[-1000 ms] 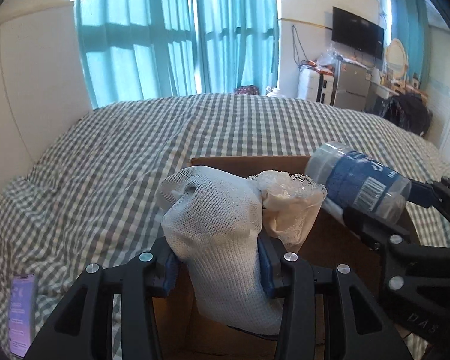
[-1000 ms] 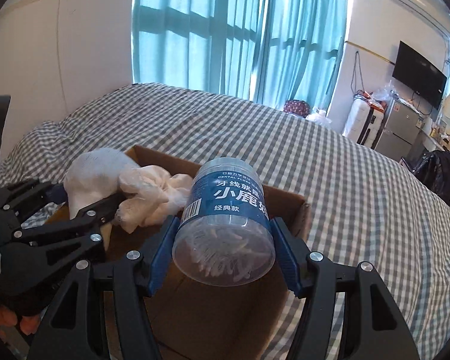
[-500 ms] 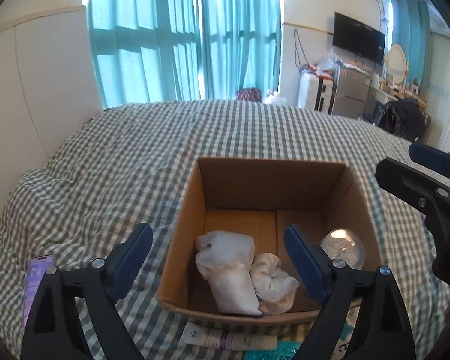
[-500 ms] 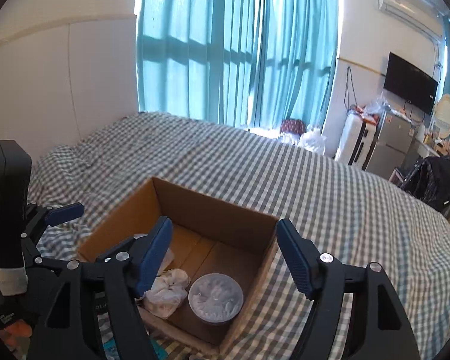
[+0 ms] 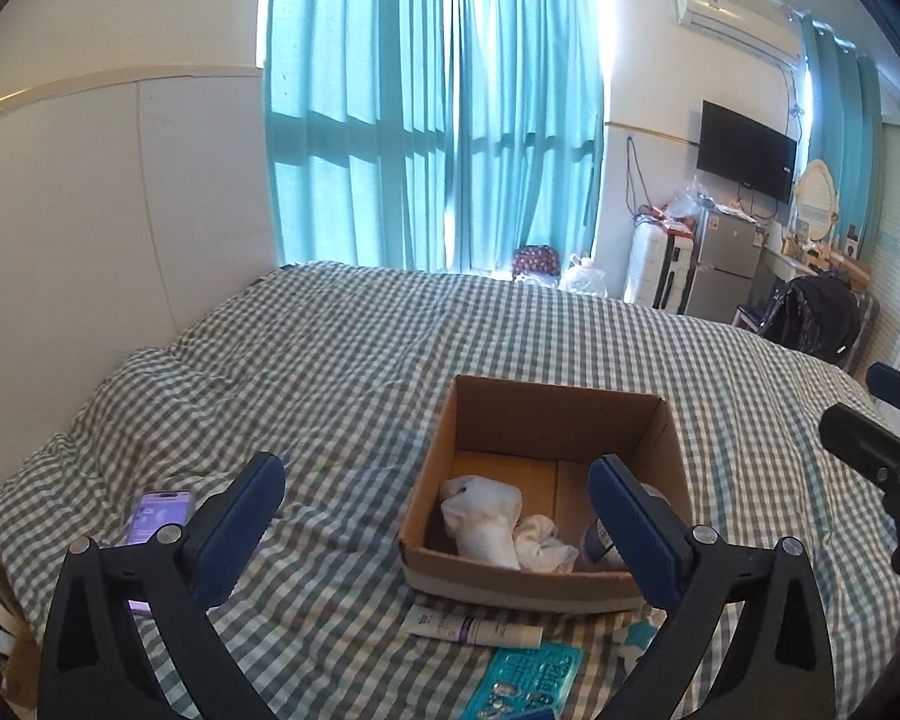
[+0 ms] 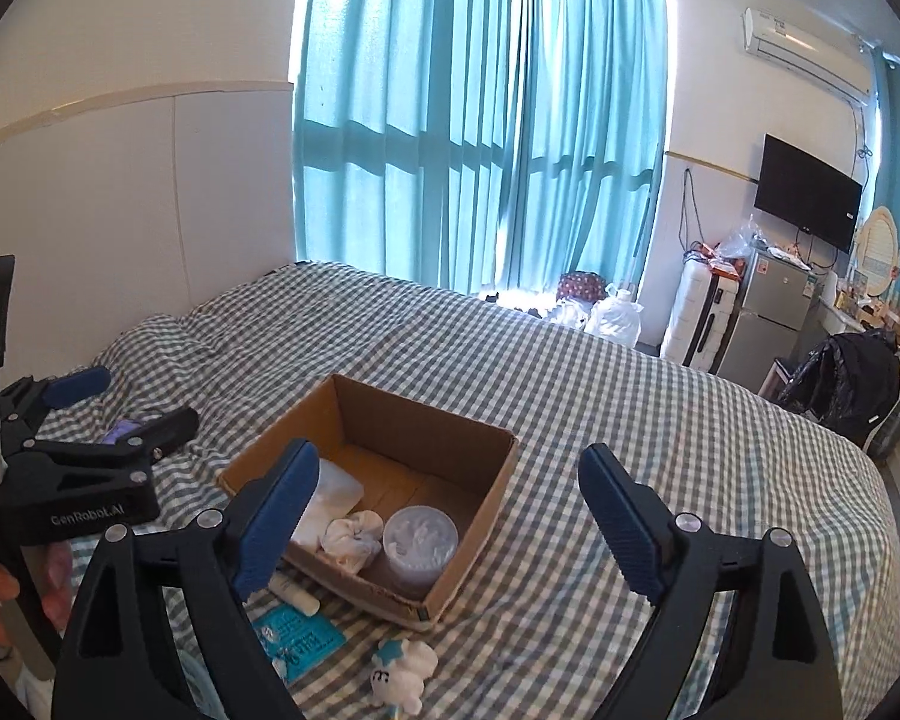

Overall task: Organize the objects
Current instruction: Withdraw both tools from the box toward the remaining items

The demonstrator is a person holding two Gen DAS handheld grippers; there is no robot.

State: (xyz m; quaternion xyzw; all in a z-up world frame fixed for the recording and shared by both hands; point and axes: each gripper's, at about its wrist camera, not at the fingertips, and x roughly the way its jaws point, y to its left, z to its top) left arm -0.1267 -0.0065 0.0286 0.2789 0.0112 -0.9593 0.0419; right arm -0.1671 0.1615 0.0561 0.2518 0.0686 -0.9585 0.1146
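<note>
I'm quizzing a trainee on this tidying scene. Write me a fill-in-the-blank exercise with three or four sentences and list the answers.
1. The white socks lie inside the cardboard ____.
2. The clear jar sits in the box to the ____ of the socks.
3. The purple phone rests on the checked ____.
4. The small tube lies ____ the box, on the bed.

Answers: box; right; bedcover; outside
</note>
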